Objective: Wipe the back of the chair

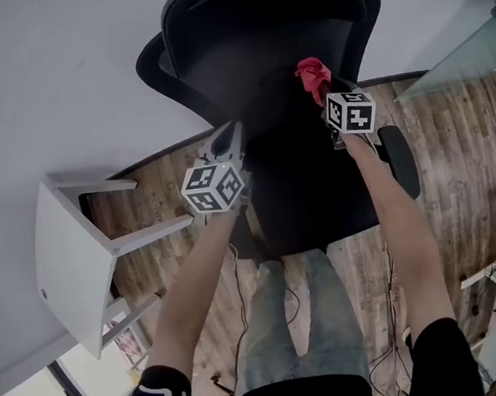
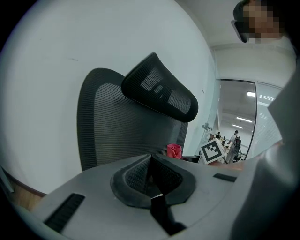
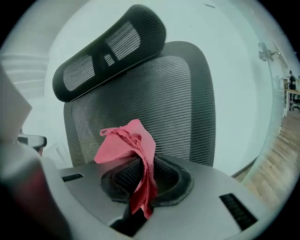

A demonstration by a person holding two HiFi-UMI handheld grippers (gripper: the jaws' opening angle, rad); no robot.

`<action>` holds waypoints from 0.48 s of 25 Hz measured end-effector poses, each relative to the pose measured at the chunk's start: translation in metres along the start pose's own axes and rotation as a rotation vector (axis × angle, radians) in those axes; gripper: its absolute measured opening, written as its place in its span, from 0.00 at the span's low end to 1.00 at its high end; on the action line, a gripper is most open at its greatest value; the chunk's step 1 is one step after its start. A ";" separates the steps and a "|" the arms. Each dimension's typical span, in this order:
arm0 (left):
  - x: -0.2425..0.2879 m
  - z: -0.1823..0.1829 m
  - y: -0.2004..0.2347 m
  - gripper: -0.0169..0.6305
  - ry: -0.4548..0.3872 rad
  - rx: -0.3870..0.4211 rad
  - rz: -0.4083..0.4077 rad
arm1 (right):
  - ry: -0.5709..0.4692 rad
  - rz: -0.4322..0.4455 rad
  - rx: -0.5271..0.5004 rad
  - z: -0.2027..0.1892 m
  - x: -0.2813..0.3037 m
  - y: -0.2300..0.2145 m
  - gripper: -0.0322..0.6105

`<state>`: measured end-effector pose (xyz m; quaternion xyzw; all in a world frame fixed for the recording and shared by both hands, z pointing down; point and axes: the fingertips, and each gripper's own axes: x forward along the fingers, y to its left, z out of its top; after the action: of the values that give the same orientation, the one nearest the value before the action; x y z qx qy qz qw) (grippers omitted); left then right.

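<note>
A black mesh office chair (image 1: 281, 86) stands in front of me, its backrest (image 3: 154, 108) and headrest (image 3: 108, 47) filling both gripper views. My right gripper (image 1: 318, 92) is shut on a red cloth (image 3: 133, 159), which bunches up above the jaws and hangs close to the backrest; whether it touches the mesh I cannot tell. The red cloth (image 1: 312, 77) shows at the chair's upper right in the head view. My left gripper (image 1: 226, 143) is held at the chair's left side, jaws shut with nothing between them (image 2: 152, 180). The mesh backrest (image 2: 122, 126) lies just beyond.
A white table (image 1: 67, 252) stands at the left on the wooden floor (image 1: 449, 132). A white wall (image 1: 56, 72) rises behind the chair. A black armrest (image 1: 400, 158) sticks out on the right. Cables trail on the floor near my legs (image 1: 302, 317).
</note>
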<state>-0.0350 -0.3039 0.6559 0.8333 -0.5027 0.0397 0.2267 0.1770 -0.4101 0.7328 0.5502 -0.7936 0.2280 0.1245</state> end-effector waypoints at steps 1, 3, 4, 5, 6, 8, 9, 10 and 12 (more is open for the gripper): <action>0.006 -0.001 -0.007 0.06 0.002 0.000 -0.004 | 0.000 -0.012 -0.001 0.002 -0.004 -0.011 0.16; 0.018 -0.002 -0.021 0.06 0.005 0.005 -0.016 | -0.005 -0.027 0.004 0.004 -0.009 -0.033 0.16; 0.023 -0.002 -0.027 0.06 0.006 0.009 -0.022 | -0.008 -0.032 0.012 0.004 -0.010 -0.044 0.16; 0.029 -0.002 -0.033 0.06 0.008 0.012 -0.028 | -0.011 -0.038 0.021 0.005 -0.011 -0.054 0.16; 0.034 -0.003 -0.038 0.06 0.011 0.015 -0.032 | -0.014 -0.046 0.029 0.005 -0.013 -0.064 0.16; 0.042 -0.005 -0.045 0.06 0.017 0.018 -0.039 | -0.018 -0.062 0.042 0.006 -0.017 -0.082 0.16; 0.045 -0.006 -0.048 0.06 0.019 0.018 -0.041 | -0.021 -0.070 0.048 0.006 -0.019 -0.090 0.16; 0.048 -0.006 -0.051 0.06 0.021 0.018 -0.044 | -0.024 -0.079 0.054 0.007 -0.021 -0.098 0.16; 0.054 -0.006 -0.057 0.06 0.024 0.019 -0.048 | -0.032 -0.100 0.067 0.007 -0.027 -0.113 0.16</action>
<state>0.0407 -0.3231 0.6580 0.8467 -0.4793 0.0489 0.2259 0.2923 -0.4244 0.7402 0.5965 -0.7590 0.2392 0.1044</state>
